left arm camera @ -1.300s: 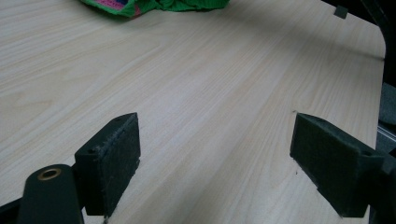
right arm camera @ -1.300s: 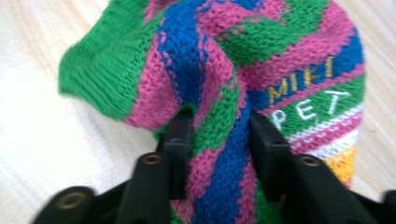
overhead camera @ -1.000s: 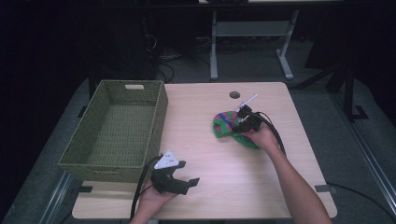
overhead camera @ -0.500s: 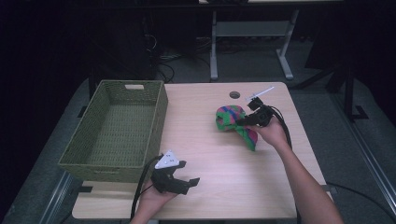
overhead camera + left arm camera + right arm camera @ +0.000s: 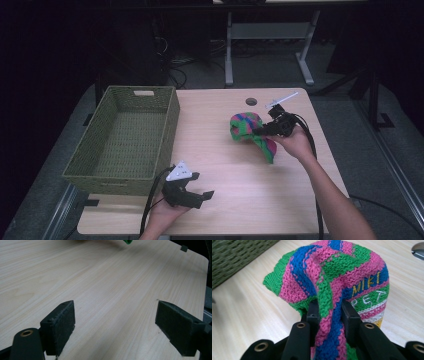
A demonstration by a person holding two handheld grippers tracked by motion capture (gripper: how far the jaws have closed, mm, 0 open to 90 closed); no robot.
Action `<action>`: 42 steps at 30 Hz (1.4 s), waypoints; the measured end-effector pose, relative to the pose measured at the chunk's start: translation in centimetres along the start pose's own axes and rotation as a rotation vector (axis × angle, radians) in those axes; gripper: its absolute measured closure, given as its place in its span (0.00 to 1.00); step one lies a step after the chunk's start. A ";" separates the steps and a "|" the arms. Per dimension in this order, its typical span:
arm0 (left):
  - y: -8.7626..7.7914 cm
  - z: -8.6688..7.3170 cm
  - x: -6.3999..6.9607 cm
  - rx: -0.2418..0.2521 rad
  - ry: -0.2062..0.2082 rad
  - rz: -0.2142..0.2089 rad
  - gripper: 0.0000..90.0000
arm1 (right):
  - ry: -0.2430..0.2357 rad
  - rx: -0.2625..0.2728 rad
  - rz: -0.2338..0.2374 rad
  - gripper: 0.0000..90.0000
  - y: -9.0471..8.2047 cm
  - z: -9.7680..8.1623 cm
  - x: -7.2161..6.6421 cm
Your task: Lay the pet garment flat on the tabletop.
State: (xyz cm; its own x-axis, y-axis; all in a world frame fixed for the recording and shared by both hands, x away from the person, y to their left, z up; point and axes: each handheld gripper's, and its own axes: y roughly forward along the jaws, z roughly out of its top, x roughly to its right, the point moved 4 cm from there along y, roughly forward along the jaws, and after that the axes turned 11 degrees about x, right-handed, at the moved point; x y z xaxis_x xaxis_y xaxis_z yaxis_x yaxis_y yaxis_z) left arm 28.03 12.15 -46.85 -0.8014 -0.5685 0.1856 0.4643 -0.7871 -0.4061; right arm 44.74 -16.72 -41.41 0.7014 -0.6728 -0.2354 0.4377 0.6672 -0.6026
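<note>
Knit cloth (image 5: 337, 277), striped pink, green and blue, is pinched between the jaws of my right gripper (image 5: 329, 312). It hangs above the counter (image 5: 225, 165), right of the basket (image 5: 125, 140). My left gripper (image 5: 192, 192) rests near the front edge, jaws spread wide with nothing between them.
</note>
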 end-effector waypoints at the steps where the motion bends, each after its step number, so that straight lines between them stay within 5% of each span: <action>1: 0.0 0.0 0.0 0.002 0.000 0.001 0.18 | 0.000 0.000 0.000 0.80 0.0 0.0 0.0; 17: -0.2 0.1 -0.1 0.018 -0.008 0.007 0.18 | -0.049 0.026 0.050 0.80 -2.0 -0.8 -2.6; 42: -0.4 0.2 0.0 0.027 -0.012 0.009 0.18 | -0.084 0.003 0.111 0.80 -2.2 -3.6 -5.9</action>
State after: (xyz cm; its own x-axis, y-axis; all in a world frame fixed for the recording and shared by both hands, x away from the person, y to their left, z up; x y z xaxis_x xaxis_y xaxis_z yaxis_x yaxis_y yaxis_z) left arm 27.92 12.43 -46.51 -0.7924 -0.5787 0.1928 0.4820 -0.7878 -0.3834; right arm 37.62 -15.39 -41.49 0.7904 -0.5654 -0.2359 0.3562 0.7374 -0.5738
